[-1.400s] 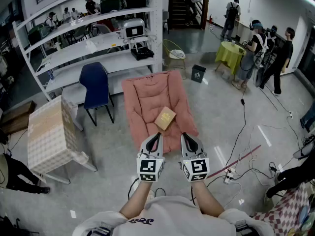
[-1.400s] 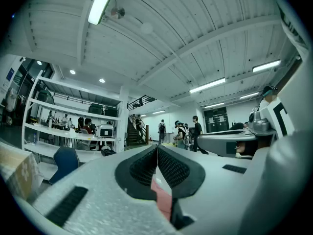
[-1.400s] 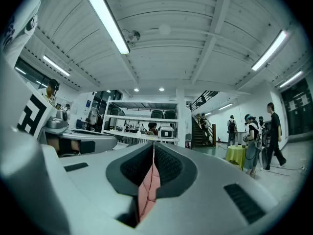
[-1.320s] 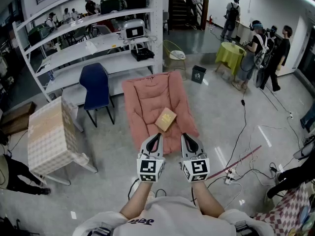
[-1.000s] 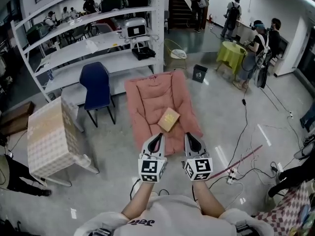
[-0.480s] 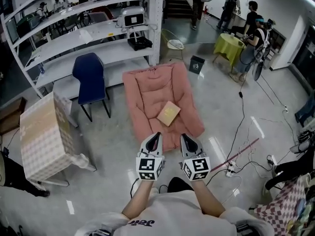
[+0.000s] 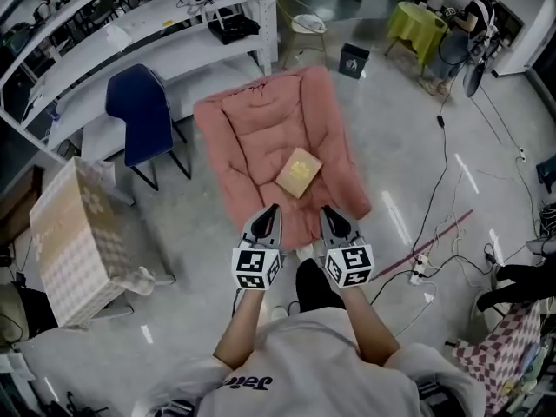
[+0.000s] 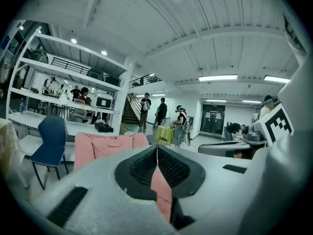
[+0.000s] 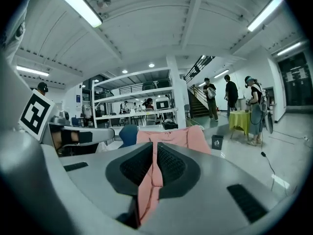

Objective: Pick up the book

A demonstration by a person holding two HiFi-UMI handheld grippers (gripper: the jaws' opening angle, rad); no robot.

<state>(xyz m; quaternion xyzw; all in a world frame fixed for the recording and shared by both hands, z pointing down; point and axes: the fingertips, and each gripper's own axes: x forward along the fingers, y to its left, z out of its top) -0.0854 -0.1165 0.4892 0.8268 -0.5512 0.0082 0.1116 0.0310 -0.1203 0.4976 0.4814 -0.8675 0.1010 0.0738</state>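
Here: left gripper [image 7: 270, 210] and right gripper [image 7: 329, 215] side by side at near end of pink cushion [image 7: 252, 129], jaws of both pressed together, empty. Tan book [image 7: 299, 172] lies flat on cushion just beyond tips, untouched. Only bare cushion between. Blue chair [image 7: 139, 111] left of cushion; cables [image 7: 452, 259] on floor at right.

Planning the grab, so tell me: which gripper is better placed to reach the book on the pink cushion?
Right, narrowly: the right gripper faces the long near edge of the book. Both grippers are shut, short of it.
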